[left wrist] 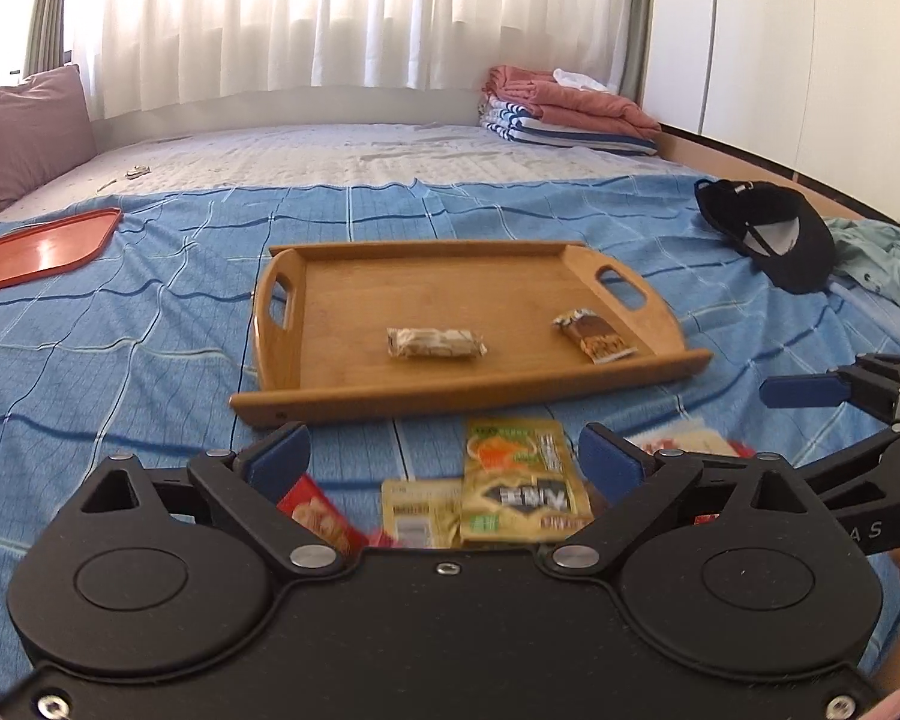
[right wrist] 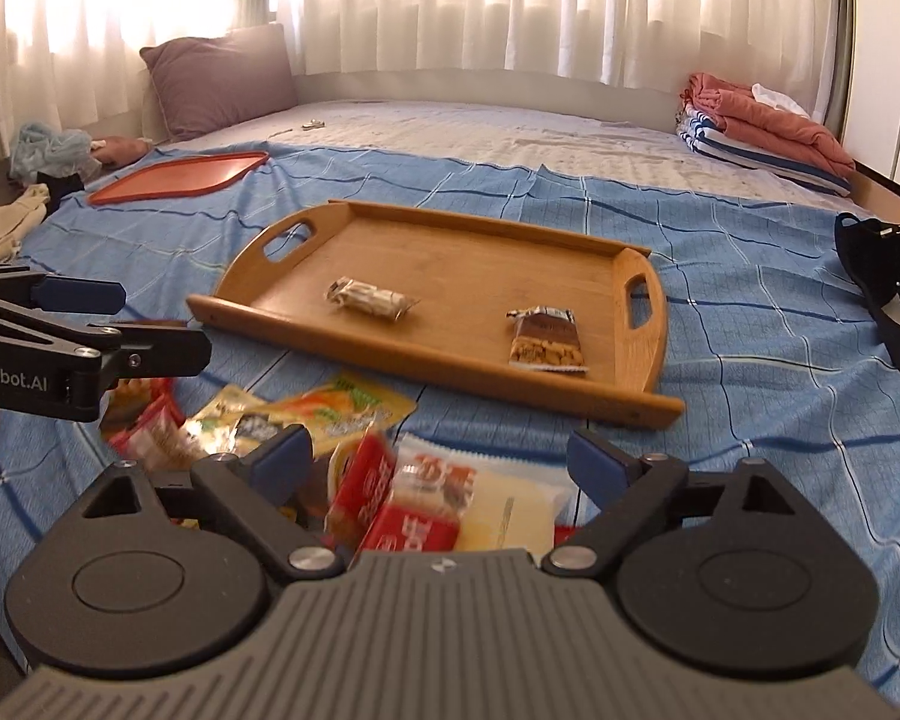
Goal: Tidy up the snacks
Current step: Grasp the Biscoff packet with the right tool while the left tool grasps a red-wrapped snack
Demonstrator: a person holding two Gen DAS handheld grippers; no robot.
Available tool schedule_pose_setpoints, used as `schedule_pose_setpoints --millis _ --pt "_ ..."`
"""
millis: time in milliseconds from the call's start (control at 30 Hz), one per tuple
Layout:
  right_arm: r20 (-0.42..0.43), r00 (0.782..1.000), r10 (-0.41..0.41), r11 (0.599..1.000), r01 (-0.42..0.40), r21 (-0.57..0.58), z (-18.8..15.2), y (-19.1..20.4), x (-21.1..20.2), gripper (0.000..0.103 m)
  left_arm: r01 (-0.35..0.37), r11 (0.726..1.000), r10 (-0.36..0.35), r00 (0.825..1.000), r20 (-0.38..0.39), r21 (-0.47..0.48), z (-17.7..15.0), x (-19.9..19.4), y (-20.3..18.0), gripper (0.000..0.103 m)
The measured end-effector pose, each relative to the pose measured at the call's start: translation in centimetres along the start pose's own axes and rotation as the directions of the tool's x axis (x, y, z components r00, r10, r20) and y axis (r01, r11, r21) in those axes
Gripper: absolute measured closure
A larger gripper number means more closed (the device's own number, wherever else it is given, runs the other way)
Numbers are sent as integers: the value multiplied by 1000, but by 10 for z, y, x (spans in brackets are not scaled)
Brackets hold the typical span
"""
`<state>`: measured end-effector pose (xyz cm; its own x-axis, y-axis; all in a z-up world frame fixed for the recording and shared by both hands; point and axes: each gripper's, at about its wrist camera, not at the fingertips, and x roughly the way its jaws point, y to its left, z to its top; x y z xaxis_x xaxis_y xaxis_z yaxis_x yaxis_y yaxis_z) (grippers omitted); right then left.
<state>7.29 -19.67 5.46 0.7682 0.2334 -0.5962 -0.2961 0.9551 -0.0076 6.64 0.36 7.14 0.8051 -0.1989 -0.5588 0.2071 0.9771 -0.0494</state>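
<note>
A wooden tray (left wrist: 450, 282) (right wrist: 450, 252) with two handles lies on the blue checked bedspread. On it are a pale wrapped bar (left wrist: 435, 343) (right wrist: 369, 297) and a brown wrapped bar (left wrist: 597, 337) (right wrist: 546, 342). In front of the tray is a loose pile of snack packets: a yellow-orange one (left wrist: 516, 480) (right wrist: 330, 408), red ones (left wrist: 321, 516) (right wrist: 384, 480) and a white-yellow one (right wrist: 510, 498). My left gripper (left wrist: 444, 450) (right wrist: 144, 324) hangs open above the pile's left part. My right gripper (right wrist: 441, 456) stands open above its right part, and one of its blue fingers (left wrist: 804, 390) shows at the right edge. Neither holds anything.
An orange-red plastic tray (left wrist: 42, 249) (right wrist: 180, 177) lies far left. A black cap (left wrist: 774, 234) (right wrist: 894, 294) sits at the right. Folded towels (left wrist: 570, 114) and a mauve pillow (right wrist: 222, 78) are at the back, and loose clothes (right wrist: 6, 222) are at the left edge.
</note>
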Motion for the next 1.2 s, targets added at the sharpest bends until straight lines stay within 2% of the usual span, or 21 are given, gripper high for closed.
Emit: schedule_pose_setpoints --millis 167,467,700,867,933,1100,1200 --pt "14 998 -54 998 54 -19 -20 7 -13 3 -2 1000 2 1000 6 11 -23 -15 -2 6" --pt "-4 998 -68 997 68 22 -46 3 -16 2 -14 1000 14 1000 -14 -2 -54 -19 -6 6" --pt "4 998 -66 998 66 22 -57 8 -14 0 -55 998 56 998 -30 38 -73 -15 -12 8" --pt "44 996 -73 997 72 33 -59 13 -17 0 -80 996 80 997 -9 26 -73 -14 -11 15" --pt "47 997 -57 998 56 28 -57 17 -16 0 -92 995 92 996 -5 24 -71 -12 -9 22" --pt "59 997 -49 999 50 -20 -52 29 -14 7 -102 995 102 995 -8 3 -65 -4 -4 26" --pt "59 997 -42 999 42 -10 -50 31 -11 13 -103 995 103 995 -11 14 -63 3 -4 29"
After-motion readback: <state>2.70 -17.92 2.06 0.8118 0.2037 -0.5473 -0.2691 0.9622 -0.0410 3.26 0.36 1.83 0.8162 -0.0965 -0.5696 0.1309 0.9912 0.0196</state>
